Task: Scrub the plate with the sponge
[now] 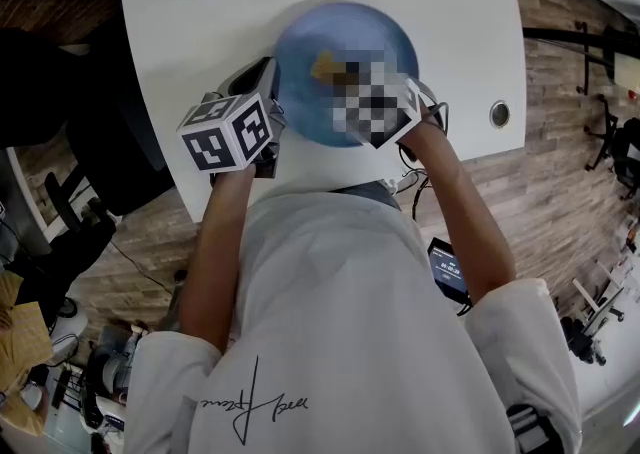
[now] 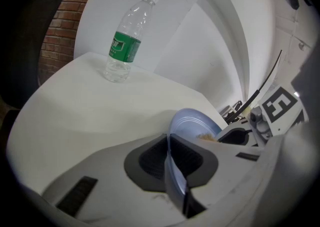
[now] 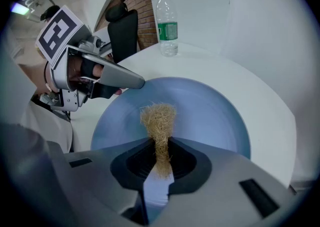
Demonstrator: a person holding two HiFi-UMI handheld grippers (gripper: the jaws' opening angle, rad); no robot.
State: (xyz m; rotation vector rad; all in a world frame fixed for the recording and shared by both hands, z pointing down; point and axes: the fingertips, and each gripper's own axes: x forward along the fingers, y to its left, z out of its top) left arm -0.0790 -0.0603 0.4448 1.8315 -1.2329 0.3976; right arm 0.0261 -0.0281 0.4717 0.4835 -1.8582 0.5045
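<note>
Working over a white table [image 1: 460, 62] on wood-plank floor [image 1: 560, 82], with a water bottle [image 2: 125, 46] at the head view's upper left. The plate [image 1: 300, 92] is round, pale blue and glossy, mid-table. My left gripper [image 2: 172, 168] is clamped on its rim. My right gripper [image 3: 161, 158] pinches a tan fibrous sponge [image 3: 159, 118] over the plate's face. Only the gripper views show the brick wall [image 2: 60, 31]; only the head view shows floor.
</note>
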